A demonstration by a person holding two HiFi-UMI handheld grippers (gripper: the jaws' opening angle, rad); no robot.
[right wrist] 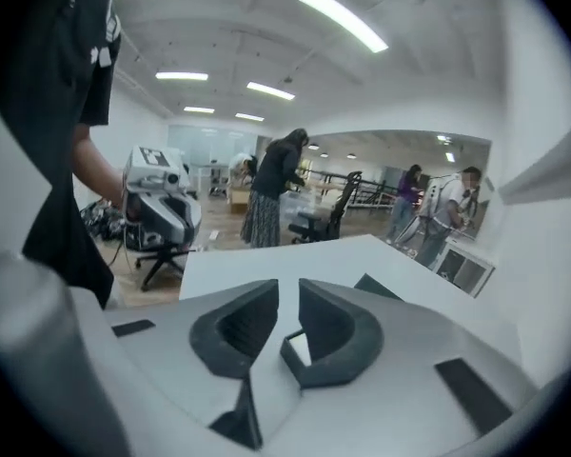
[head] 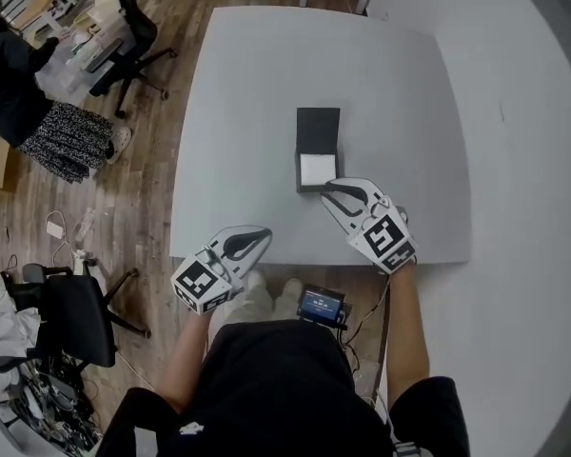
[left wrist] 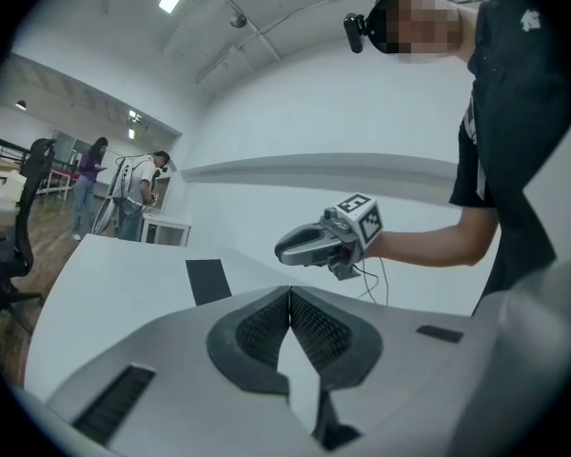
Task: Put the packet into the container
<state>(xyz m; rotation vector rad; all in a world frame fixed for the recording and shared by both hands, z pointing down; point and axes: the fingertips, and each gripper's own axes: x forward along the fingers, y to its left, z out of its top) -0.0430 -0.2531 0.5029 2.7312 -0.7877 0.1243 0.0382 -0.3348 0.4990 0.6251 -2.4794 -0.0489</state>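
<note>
- On the white desk [head: 266, 84], a flat white packet [head: 317, 168] lies inside the open black box container [head: 298, 171], seemingly delivered.
- Right tongs [head: 331, 191] at its near rim: narrowly apart, empty.
- Left tongs [head: 265, 237]: pressed together, empty, idle.

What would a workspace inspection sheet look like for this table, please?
Surface: white table, carrying only the container.
Job's things: black container, lid open, mid-table; white packet inside it.
Clutter: nothing seen on the table.
Grippers: left gripper shut, empty, at the near edge; right gripper at the container's near end, jaws narrowly apart, nothing between.
Cables: wire by a screen device at the person's waist; loose cables on the floor.
Surroundings: wood floor, office chairs, people standing beyond.
</note>
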